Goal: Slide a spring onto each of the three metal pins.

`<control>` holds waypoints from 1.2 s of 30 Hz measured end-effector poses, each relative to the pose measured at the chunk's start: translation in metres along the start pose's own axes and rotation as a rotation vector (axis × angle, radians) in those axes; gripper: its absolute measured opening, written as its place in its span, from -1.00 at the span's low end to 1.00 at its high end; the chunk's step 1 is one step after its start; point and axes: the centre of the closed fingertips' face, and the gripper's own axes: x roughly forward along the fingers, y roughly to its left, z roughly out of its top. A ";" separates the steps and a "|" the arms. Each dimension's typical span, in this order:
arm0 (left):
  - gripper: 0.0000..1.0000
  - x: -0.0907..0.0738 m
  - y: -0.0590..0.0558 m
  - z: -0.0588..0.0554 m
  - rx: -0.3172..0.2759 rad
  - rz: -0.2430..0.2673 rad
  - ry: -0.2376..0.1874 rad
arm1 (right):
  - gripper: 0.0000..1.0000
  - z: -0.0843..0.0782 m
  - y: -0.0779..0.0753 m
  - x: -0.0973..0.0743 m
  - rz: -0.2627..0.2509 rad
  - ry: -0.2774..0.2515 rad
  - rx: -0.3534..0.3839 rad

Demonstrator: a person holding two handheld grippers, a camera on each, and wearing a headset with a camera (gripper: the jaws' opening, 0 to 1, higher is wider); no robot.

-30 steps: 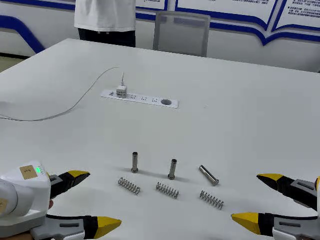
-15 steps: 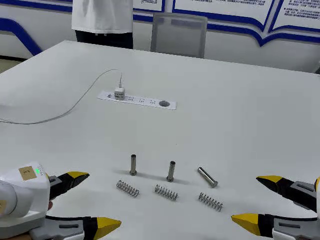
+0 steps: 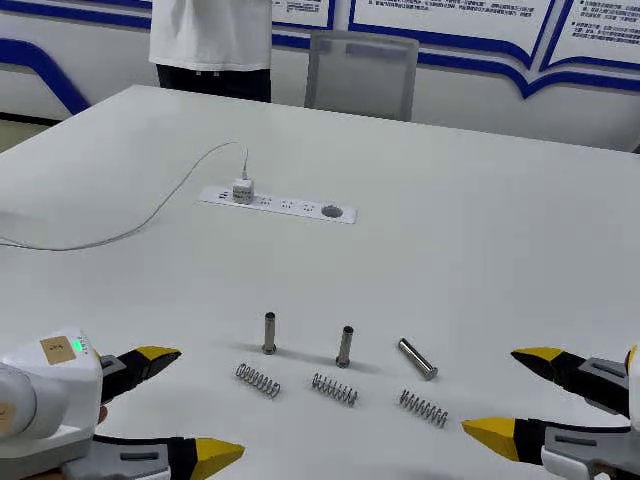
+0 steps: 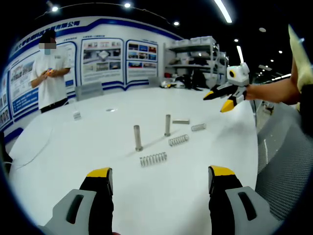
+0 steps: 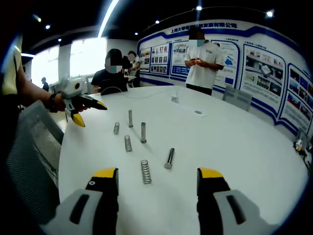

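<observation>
Two metal pins stand upright on the white table: the left pin [image 3: 269, 332] [image 4: 138, 137] [image 5: 130, 118] and the middle pin [image 3: 345, 345] [image 4: 167, 125] [image 5: 143, 132]. A third pin [image 3: 417, 359] [image 4: 181, 121] [image 5: 169, 158] lies on its side to the right. A spring lies in front of each: left spring [image 3: 257, 379] [image 4: 153, 158], middle spring [image 3: 334, 388] [image 4: 178, 140], right spring [image 3: 423, 407] [image 5: 145, 172]. My left gripper [image 3: 185, 405] [image 4: 159, 176] is open at the near left. My right gripper [image 3: 515, 395] [image 5: 154, 176] is open at the near right. Both are apart from the parts and hold nothing.
A white power strip [image 3: 277, 201] with a plugged-in charger [image 3: 242, 187] and a cable [image 3: 150, 211] lies farther back on the table. A grey chair [image 3: 361, 72] and a standing person [image 3: 212, 45] are beyond the far edge.
The head view has shifted a little; both grippers stay open in the same places and the pins and springs have not moved.
</observation>
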 end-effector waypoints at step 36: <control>0.60 -0.001 0.000 -0.003 -0.024 0.041 -0.002 | -0.35 0.026 -0.037 0.072 -0.054 0.122 0.037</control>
